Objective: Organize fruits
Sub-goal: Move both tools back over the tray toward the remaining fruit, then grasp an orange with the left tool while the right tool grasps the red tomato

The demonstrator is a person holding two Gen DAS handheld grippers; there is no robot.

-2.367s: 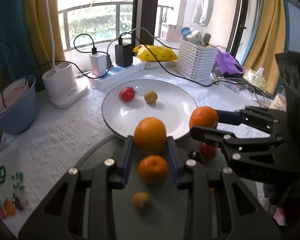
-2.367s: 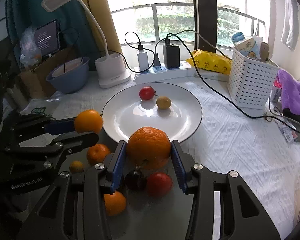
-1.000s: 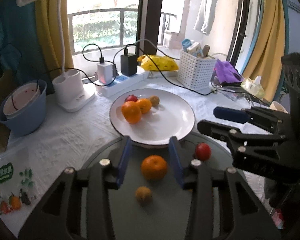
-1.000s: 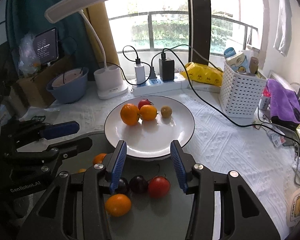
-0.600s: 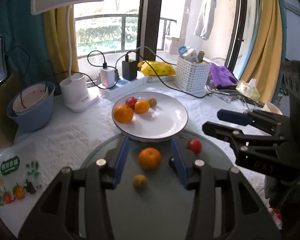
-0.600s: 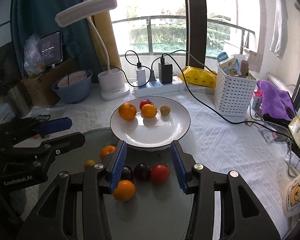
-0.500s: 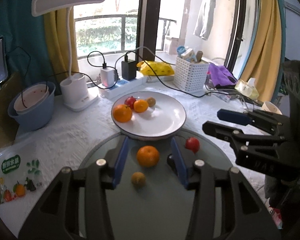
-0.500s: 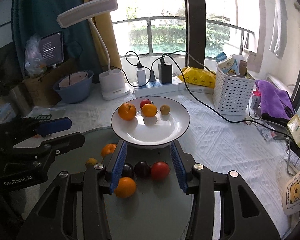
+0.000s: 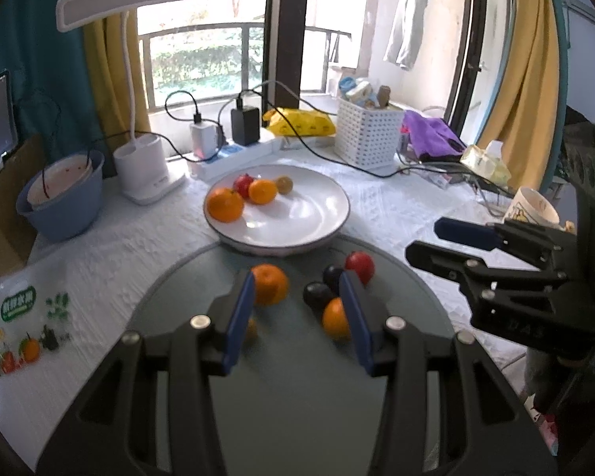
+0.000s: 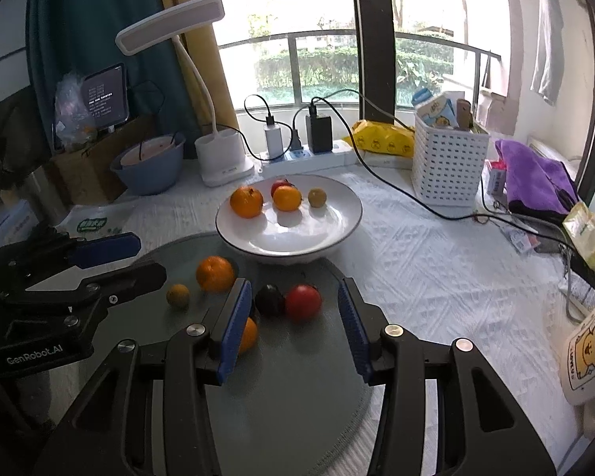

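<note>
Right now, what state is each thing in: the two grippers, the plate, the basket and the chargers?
Left gripper: open, empty.
Right gripper: open, empty.
Plate: holds four fruits.
Basket: upright, filled with packets.
Chargers: plugged into the power strip.

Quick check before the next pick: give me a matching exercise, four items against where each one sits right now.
Items:
1. red tomato
2. large orange
3. white perforated basket
4. blue bowl

Places:
A. on the white plate
B. on the grey round mat
C. left of the lamp base
D. right of the plate, on the tablecloth

Pairs: 1-B, 2-A, 3-D, 4-C
</note>
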